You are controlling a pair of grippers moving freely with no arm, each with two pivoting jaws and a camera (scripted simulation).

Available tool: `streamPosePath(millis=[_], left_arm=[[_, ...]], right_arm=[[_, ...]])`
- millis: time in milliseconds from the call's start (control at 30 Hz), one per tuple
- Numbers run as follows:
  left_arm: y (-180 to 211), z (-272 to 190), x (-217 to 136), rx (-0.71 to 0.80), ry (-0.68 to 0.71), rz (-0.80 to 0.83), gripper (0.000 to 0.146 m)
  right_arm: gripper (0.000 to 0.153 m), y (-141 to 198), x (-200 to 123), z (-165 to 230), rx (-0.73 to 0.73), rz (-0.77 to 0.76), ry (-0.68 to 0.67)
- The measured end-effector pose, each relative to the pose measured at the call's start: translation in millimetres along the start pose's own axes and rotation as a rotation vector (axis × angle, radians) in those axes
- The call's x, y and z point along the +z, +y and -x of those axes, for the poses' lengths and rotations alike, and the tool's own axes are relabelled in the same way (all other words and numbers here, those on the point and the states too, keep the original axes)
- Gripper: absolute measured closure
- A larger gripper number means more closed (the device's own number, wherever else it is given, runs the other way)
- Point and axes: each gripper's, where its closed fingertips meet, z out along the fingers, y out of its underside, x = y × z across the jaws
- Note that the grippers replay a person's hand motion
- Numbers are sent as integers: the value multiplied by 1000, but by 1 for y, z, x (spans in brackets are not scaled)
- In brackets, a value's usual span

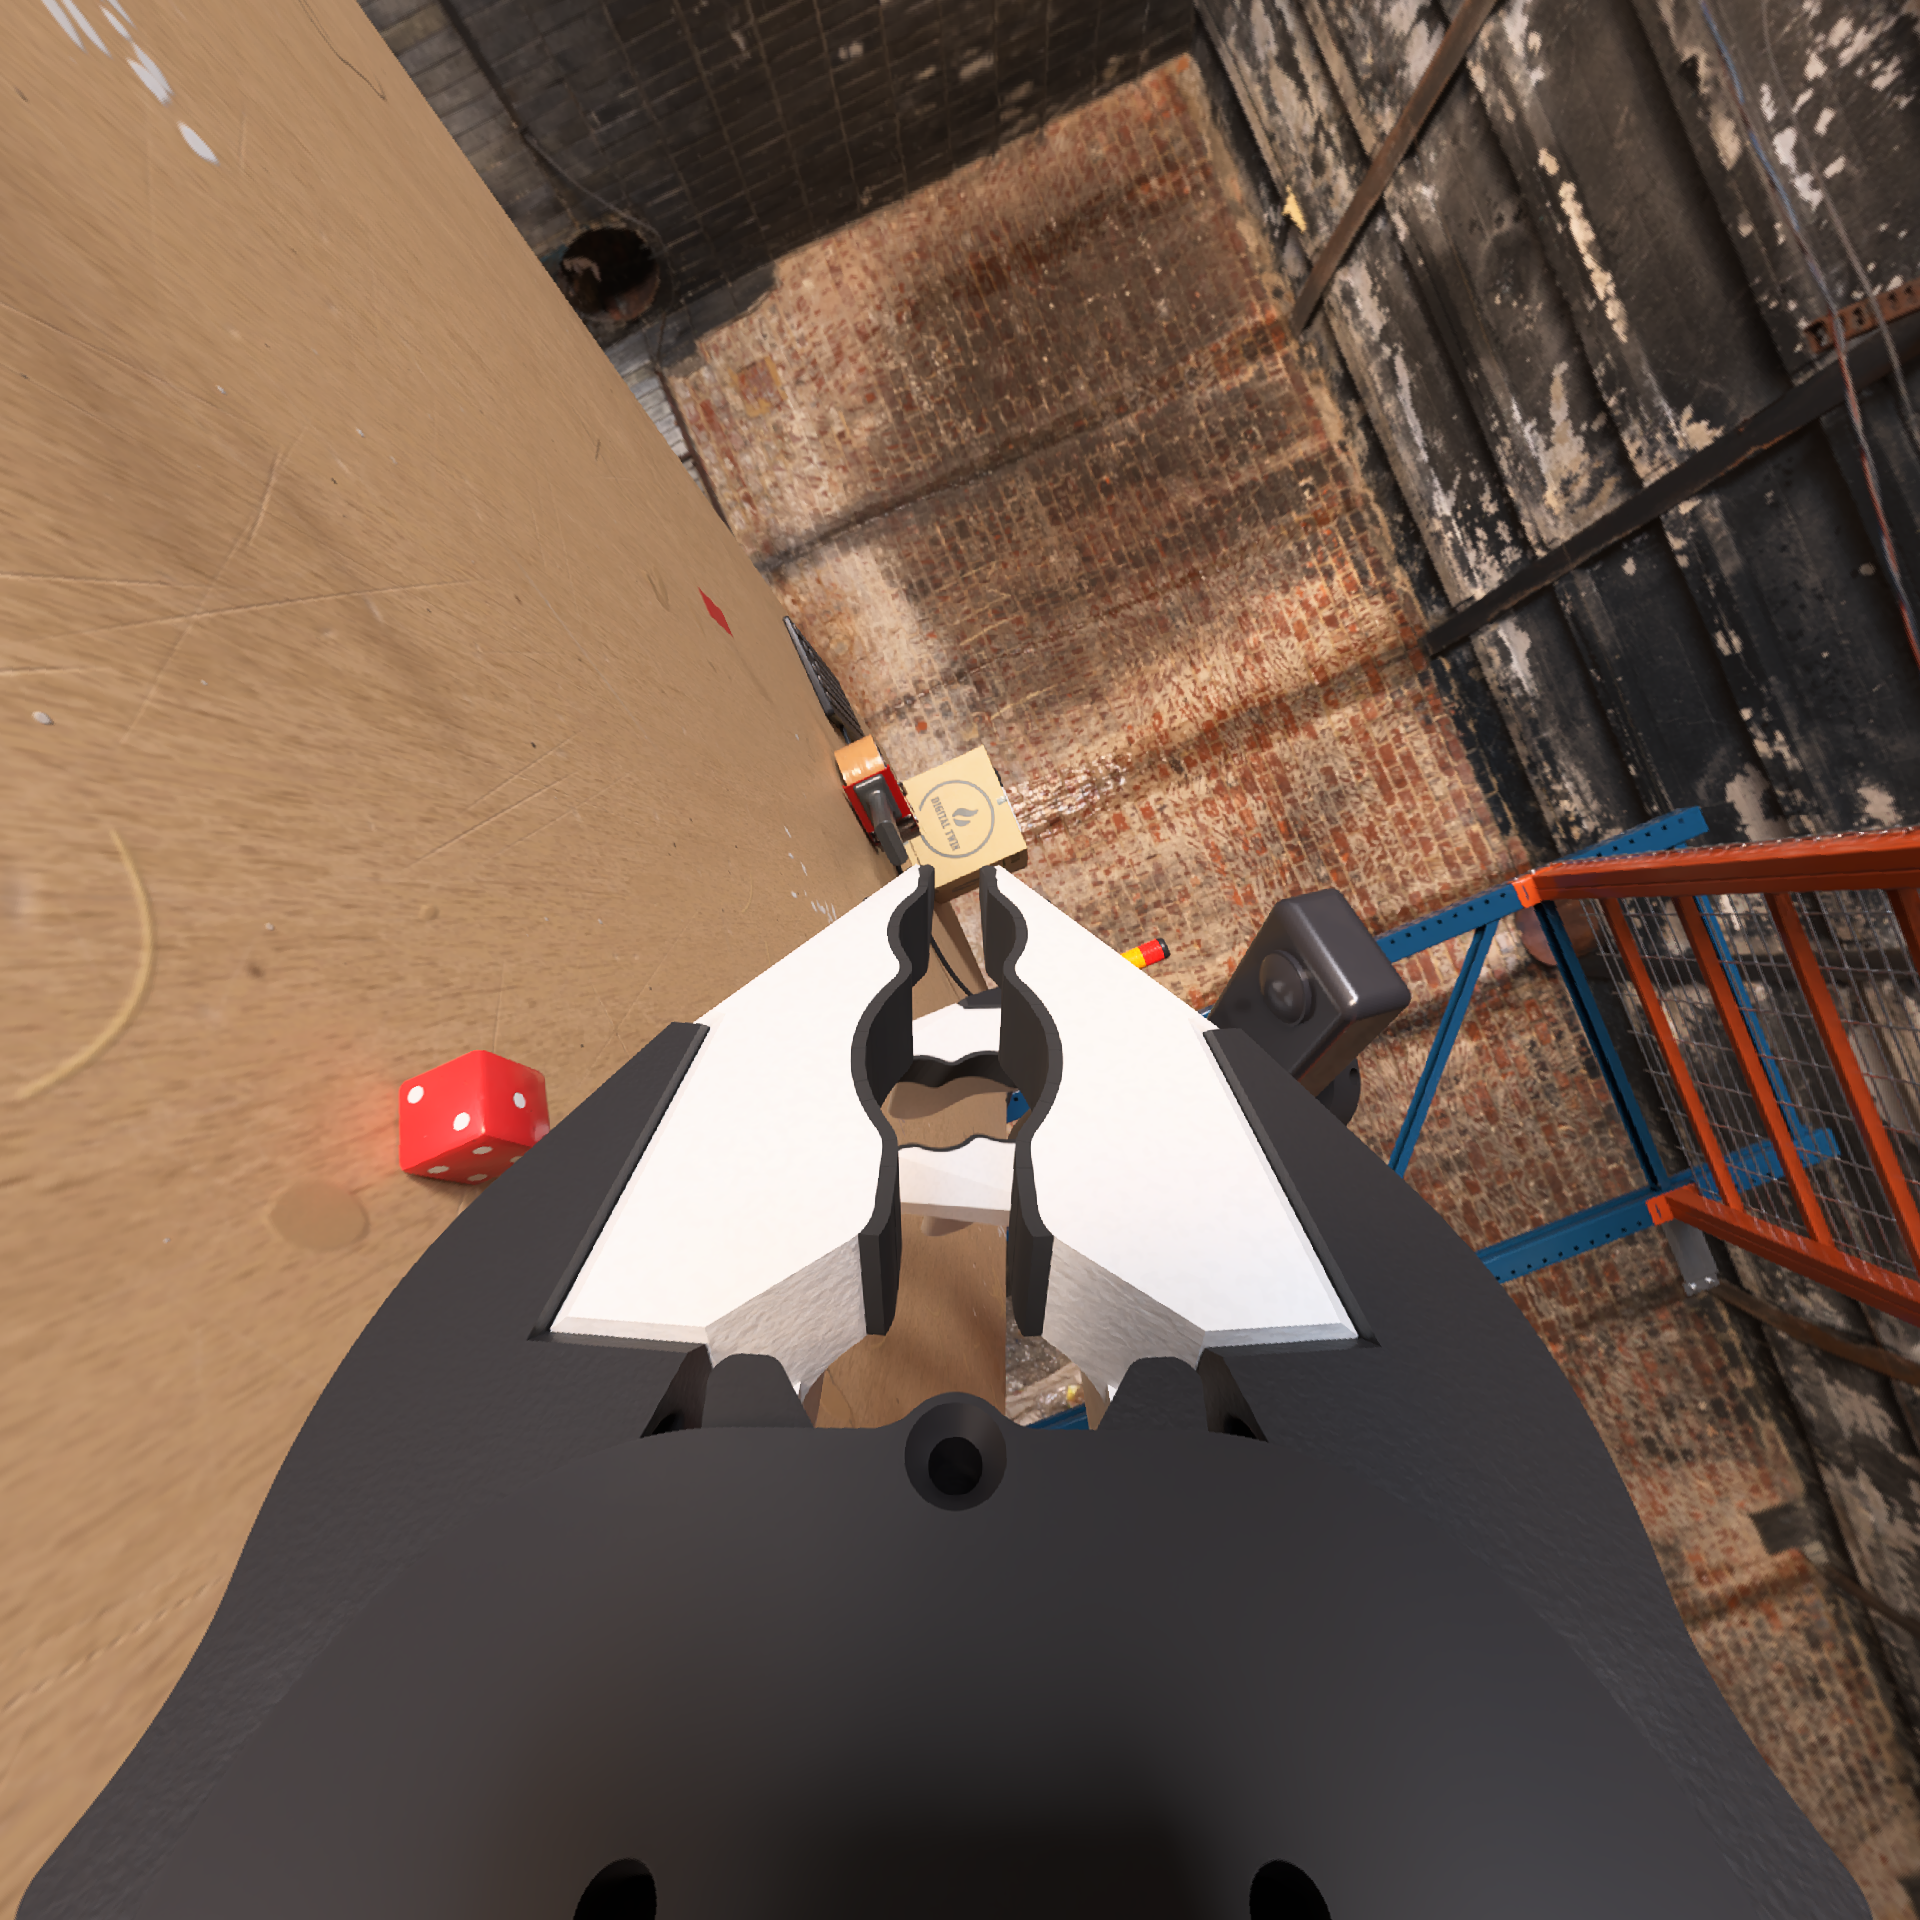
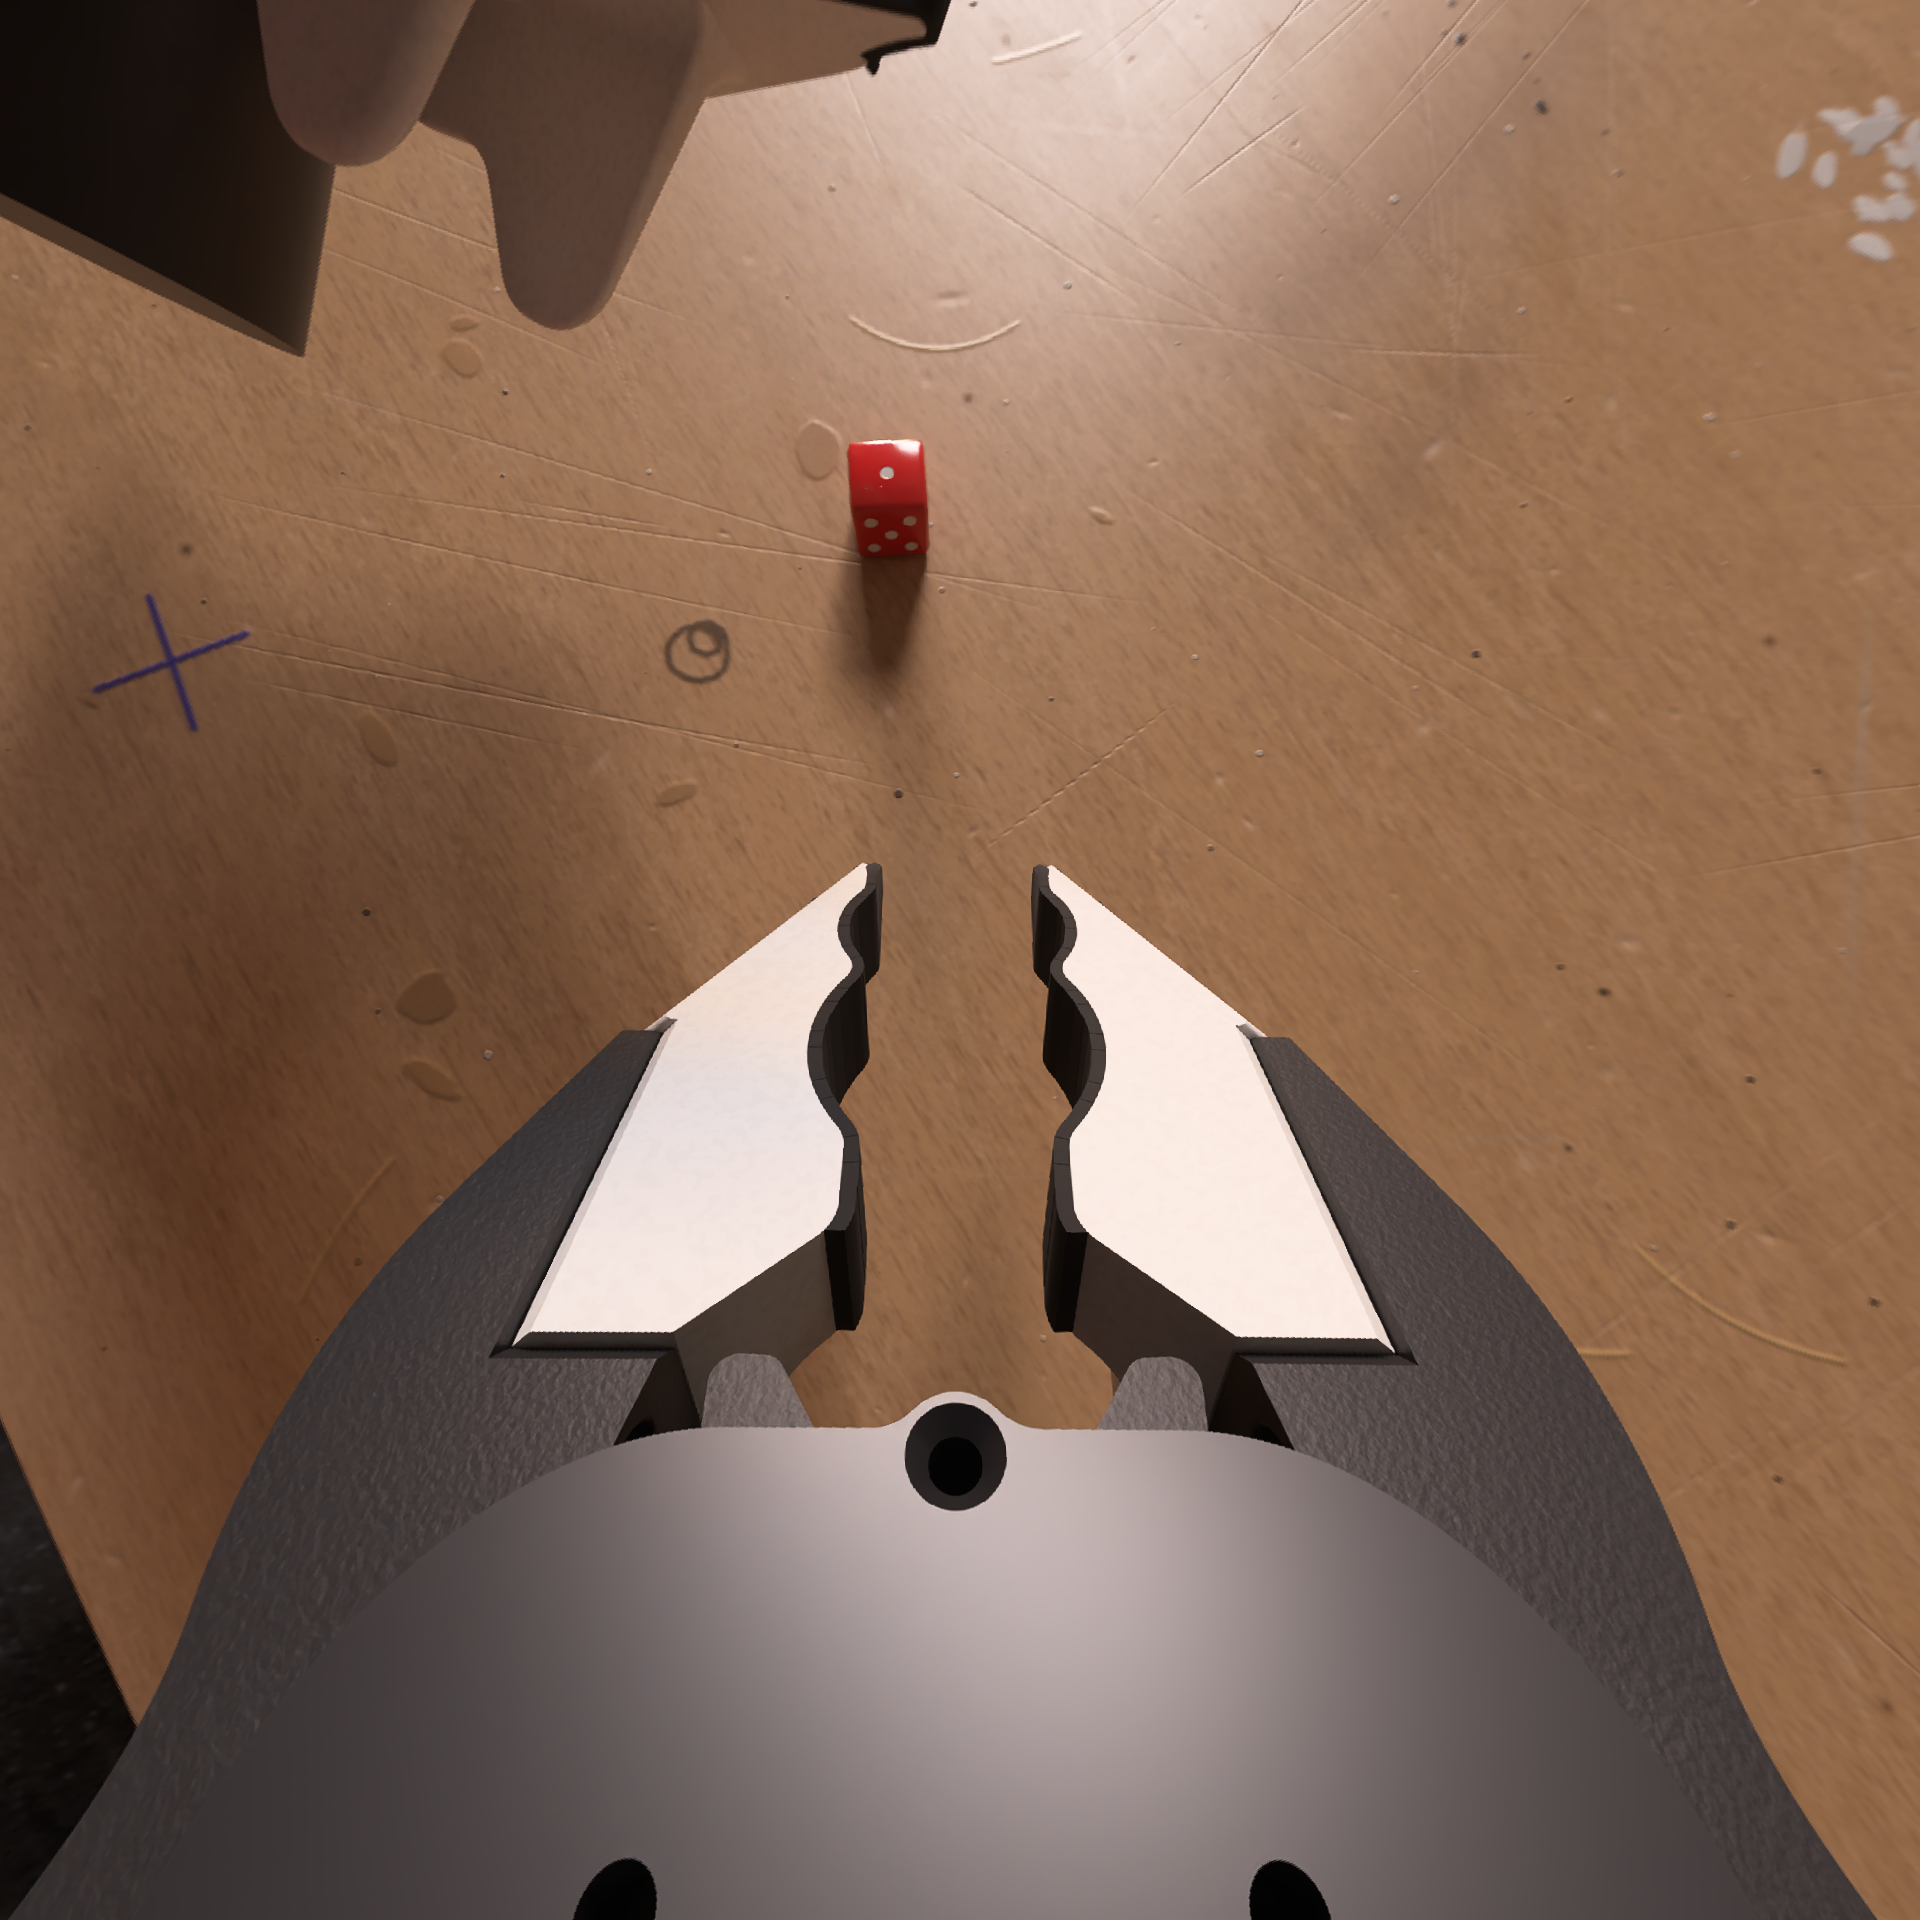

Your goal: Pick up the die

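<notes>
The red die point(image 1: 473, 1117) with white pips sits on the brown wooden table point(image 1: 312, 623), just left of my left gripper's body. My left gripper point(image 1: 956, 883) is empty, its jaws only a narrow gap apart, and it points past the table edge. In the right wrist view the die point(image 2: 886, 499) lies straight ahead of my right gripper point(image 2: 956, 878), some way beyond the fingertips. The right gripper is open, empty and above the table point(image 2: 1351, 623). The left gripper's underside point(image 2: 416, 156) shows at the top left of that view.
A tan cardboard box point(image 1: 961, 816) and a red and orange object point(image 1: 868, 790) stand at the table's far edge. A blue and orange rack point(image 1: 1714, 1039) stands beyond. A dark camera block point(image 1: 1309, 987) is close by on the right. A blue cross point(image 2: 171, 660) and a pencilled circle point(image 2: 698, 651) mark the table.
</notes>
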Motion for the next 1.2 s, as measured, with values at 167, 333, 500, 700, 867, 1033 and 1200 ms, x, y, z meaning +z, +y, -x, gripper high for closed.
streamPosePath(millis=[167, 333, 500, 700, 867, 1033, 1200], left_arm=[[-5, 6, -5, -14, -22, -31, 138], [-20, 14, -22, -23, -64, -105, 137], [-31, 20, -37, -33, -95, -166, 138], [-35, 22, -45, -40, -97, -182, 138], [-35, 22, -45, -54, -86, -174, 137], [-34, 22, -44, -65, -78, -169, 138], [-33, 23, -45, -68, -81, -164, 137]], right_arm=[[125, -4, 14, 13, -9, -1, -36], [125, -25, 31, 22, -47, -36, -41], [125, -51, 56, 21, -76, -57, -21], [122, -54, 83, 19, -98, -7, -12], [122, -56, 89, 16, -88, -2, -4], [134, -57, 90, 16, -89, -5, -19], [134, -55, 85, 19, -80, -25, -51]])
